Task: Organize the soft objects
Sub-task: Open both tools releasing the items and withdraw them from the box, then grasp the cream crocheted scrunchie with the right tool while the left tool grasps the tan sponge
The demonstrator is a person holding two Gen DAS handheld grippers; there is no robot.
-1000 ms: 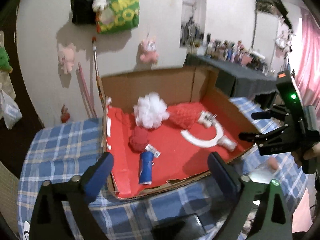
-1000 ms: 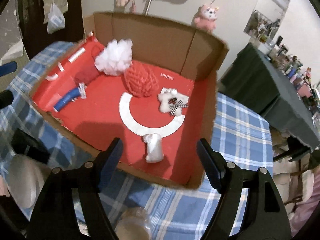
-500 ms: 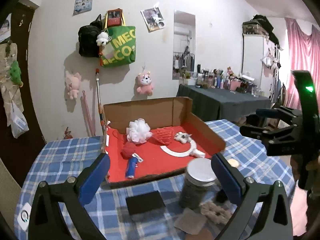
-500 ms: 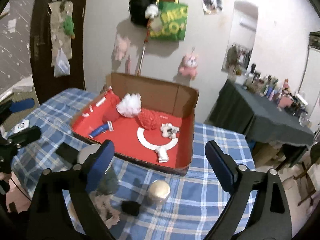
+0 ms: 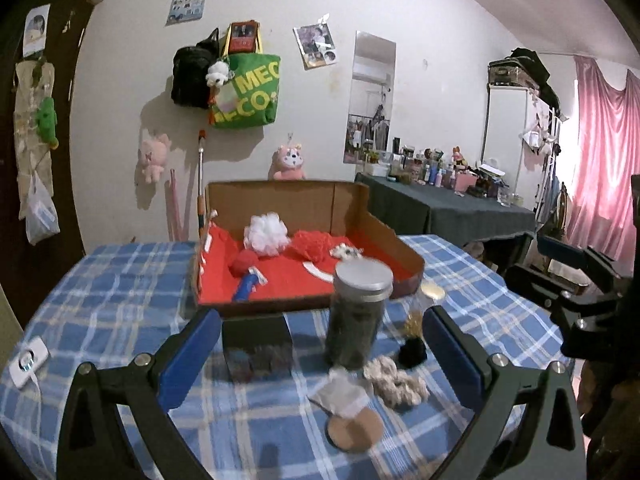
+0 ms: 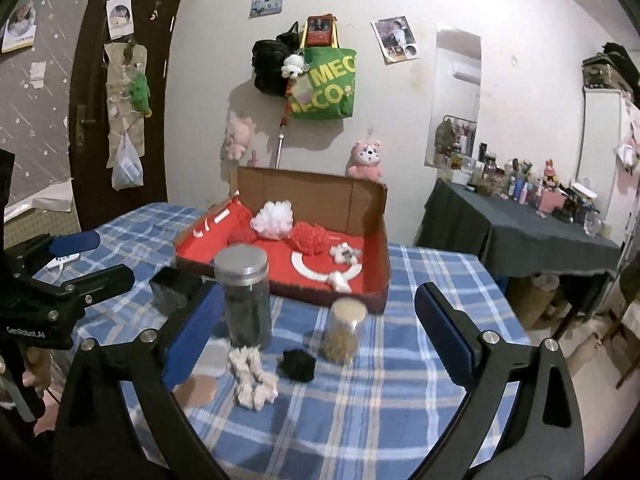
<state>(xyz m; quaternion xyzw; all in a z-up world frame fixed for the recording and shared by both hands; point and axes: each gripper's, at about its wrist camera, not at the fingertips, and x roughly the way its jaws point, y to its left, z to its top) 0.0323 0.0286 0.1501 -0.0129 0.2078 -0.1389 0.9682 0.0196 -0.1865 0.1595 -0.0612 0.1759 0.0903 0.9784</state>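
Pulled back from the cardboard box (image 6: 320, 240) since a second ago, both grippers, with far more of the checked surface (image 6: 420, 320) and the room now in view. Right gripper (image 6: 316, 332): blue pads wide apart, having just been opening, nothing between them. Left gripper (image 5: 320, 354): pads likewise spread wide, empty. Just ahead of the right gripper, lying loose on the surface: a cream knitted scrunchie (image 6: 253, 376) and, beside it to the right, a black fuzzy scrunchie (image 6: 298, 365), close but apart. Behind these, upright: a tall dark jar with a grey metal lid (image 6: 244, 300) on the left and a smaller clear jar with a pale lid (image 6: 343, 334) on the right. Left of the cream scrunchie, a round tan pad (image 6: 196, 388) flat on the cloth; further left, a black rectangular block (image 6: 174, 288) near the box's front wall. Inside the box, on its red lining: a white pouf (image 6: 274, 218) toward the back, a red mesh pouf (image 6: 310, 238) just right of it, a small white plush with a bow (image 6: 344, 254), a white rolled item (image 6: 339, 280) near the front edge, a dark red ball (image 5: 244, 262) and a blue tube (image 5: 245, 288) on the left side. On the wall behind, a green tote bag (image 6: 324, 88) and pink plush toys (image 6: 365, 160).
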